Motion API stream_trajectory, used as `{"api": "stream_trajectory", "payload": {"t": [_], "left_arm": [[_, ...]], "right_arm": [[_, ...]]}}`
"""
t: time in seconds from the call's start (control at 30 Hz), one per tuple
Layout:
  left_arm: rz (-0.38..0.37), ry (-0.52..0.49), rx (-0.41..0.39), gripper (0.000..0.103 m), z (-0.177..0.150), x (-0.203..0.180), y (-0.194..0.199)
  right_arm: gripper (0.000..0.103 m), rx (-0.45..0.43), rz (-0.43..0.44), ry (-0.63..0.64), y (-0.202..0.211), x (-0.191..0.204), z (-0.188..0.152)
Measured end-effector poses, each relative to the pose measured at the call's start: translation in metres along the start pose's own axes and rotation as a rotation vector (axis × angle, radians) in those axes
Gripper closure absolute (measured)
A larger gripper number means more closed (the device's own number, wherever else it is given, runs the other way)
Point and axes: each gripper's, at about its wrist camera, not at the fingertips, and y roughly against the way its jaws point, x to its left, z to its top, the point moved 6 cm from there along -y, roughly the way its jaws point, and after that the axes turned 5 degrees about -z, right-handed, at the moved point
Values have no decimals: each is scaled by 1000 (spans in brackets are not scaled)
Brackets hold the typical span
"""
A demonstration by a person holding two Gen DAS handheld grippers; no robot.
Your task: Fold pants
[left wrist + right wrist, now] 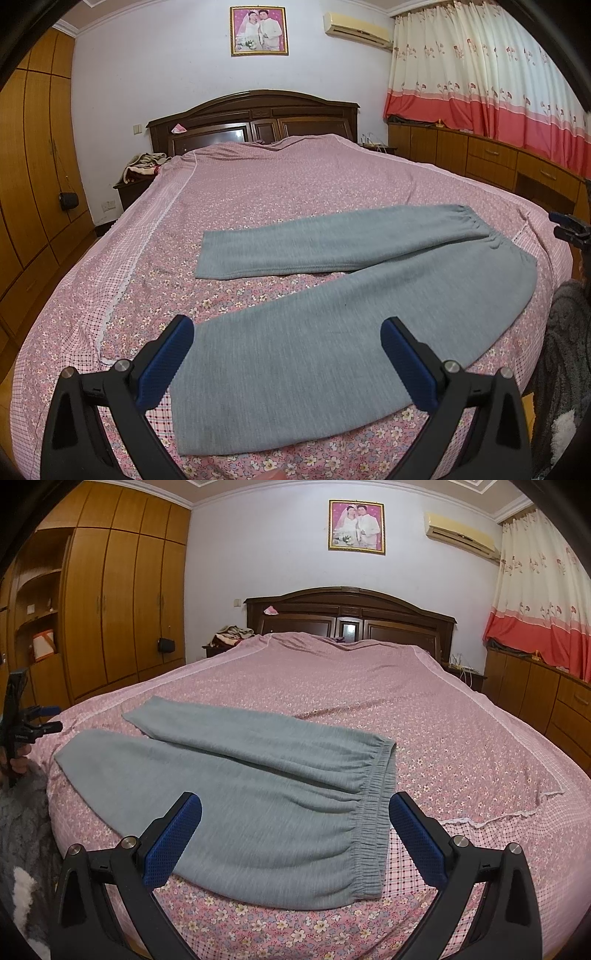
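Jaws wide apart on left gripper (288, 354) and right gripper (295, 829), holding nothing; I'd pinch near-leg hem, 6 o'clock, of grey sweatpants (332, 314), both layers.

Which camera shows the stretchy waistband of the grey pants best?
The right wrist view: the gathered elastic waistband lies close, just ahead of the open right gripper. In the left wrist view the waistband sits far off at the pants' far end, small and partly bunched, beyond the open left gripper.
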Motion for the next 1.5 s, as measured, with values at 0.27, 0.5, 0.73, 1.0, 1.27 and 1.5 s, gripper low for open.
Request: {"api": "stream_trajectory", "payload": {"t": [0.27, 0.5, 0.73, 1.0, 1.27, 1.5], "left_arm": [[0, -4, 0, 0, 1, 1, -1], [-2, -3, -4, 0, -2, 2, 2], [-6, -7, 4, 0, -2, 0, 2], [-3, -8, 5, 0, -1, 0, 3], [-5, -4, 11, 0, -2, 2, 1], [-2, -7, 21, 0, -3, 1, -3]], "right_arm": [[0, 1, 2, 5, -1, 0, -1], [0, -3, 1, 2, -1, 0, 0], [0, -23, -6, -1, 3, 1, 0], [0, -25, 0, -16, 4, -3, 0], [0, -13, -5, -7, 3, -2, 0], [0, 19, 4, -26, -3, -5, 0]]}}
